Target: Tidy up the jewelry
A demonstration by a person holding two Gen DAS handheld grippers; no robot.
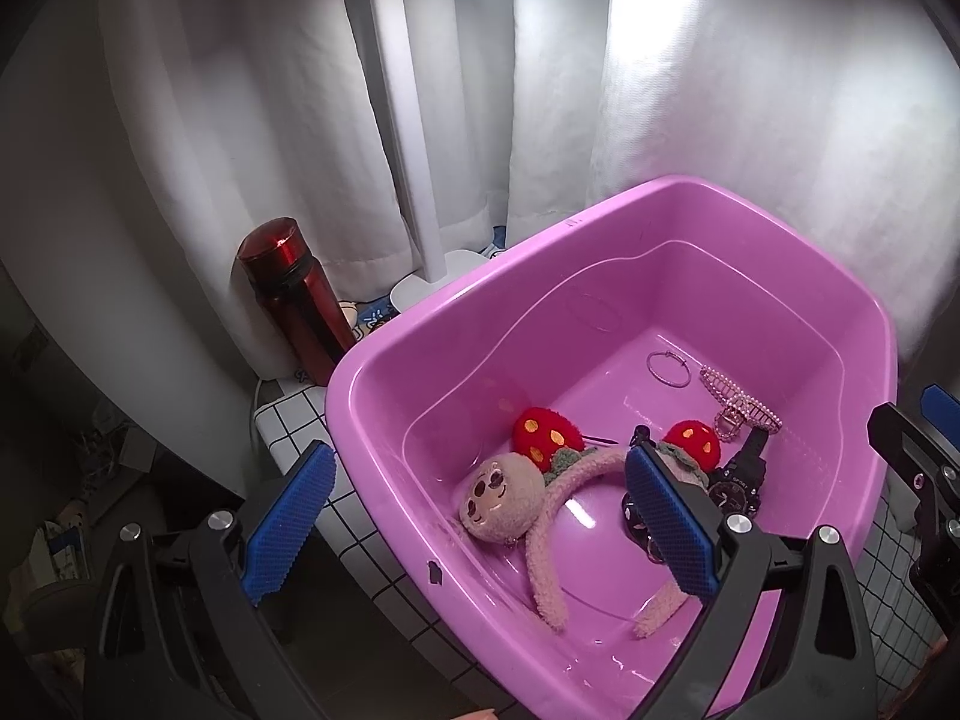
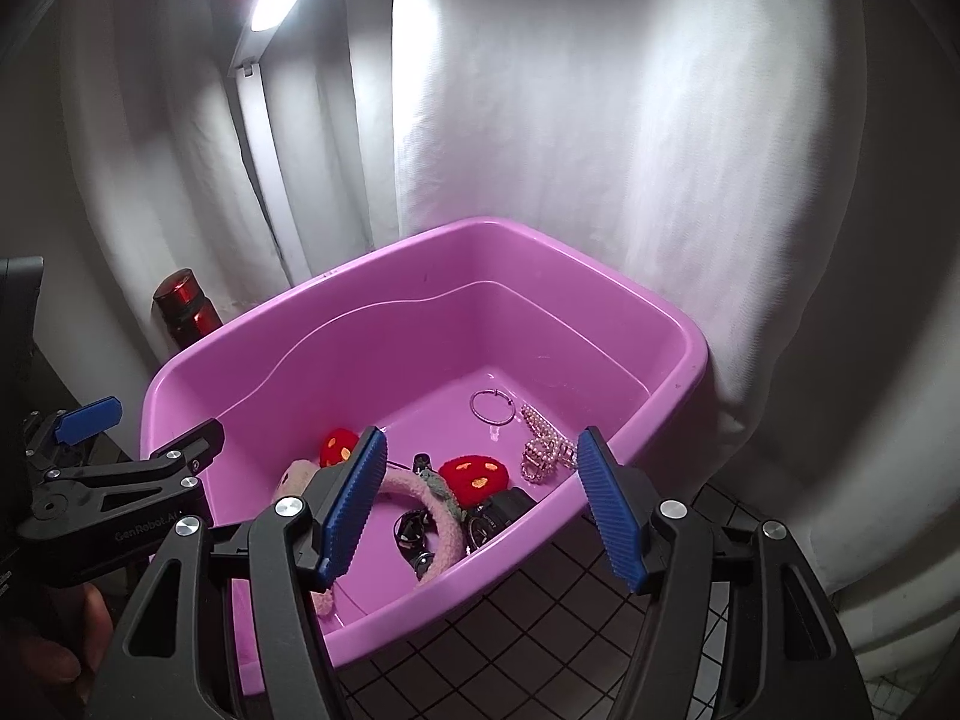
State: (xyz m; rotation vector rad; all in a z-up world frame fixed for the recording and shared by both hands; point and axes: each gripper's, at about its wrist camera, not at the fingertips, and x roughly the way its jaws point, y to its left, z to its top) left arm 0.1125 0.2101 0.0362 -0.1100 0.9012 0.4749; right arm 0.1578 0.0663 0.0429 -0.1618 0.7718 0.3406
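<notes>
A pink plastic tub (image 1: 780, 228) (image 2: 600, 246) stands on a white tiled table. Inside lie a plush pink headband (image 1: 552, 516) (image 2: 414, 489) with a doll face and two red strawberry clips (image 1: 543, 429) (image 2: 474, 471), a black sport watch (image 1: 741, 477) (image 2: 495, 516), a pearl hair claw (image 1: 741, 405) (image 2: 543, 450), a thin hoop (image 1: 666, 369) (image 2: 492, 408) and dark glasses (image 2: 414, 531). My left gripper (image 1: 474, 528) is open and empty over the tub's near left rim. My right gripper (image 2: 480, 504) is open and empty above the tub's near right side.
A red metal bottle (image 1: 294, 300) (image 2: 186, 306) stands behind the tub at the left. A white lamp post (image 1: 408, 138) (image 2: 264, 150) rises in front of a white curtain. The tiled table edge (image 1: 282, 420) drops off at the left. The right gripper's finger (image 1: 924, 450) shows at the left view's right edge.
</notes>
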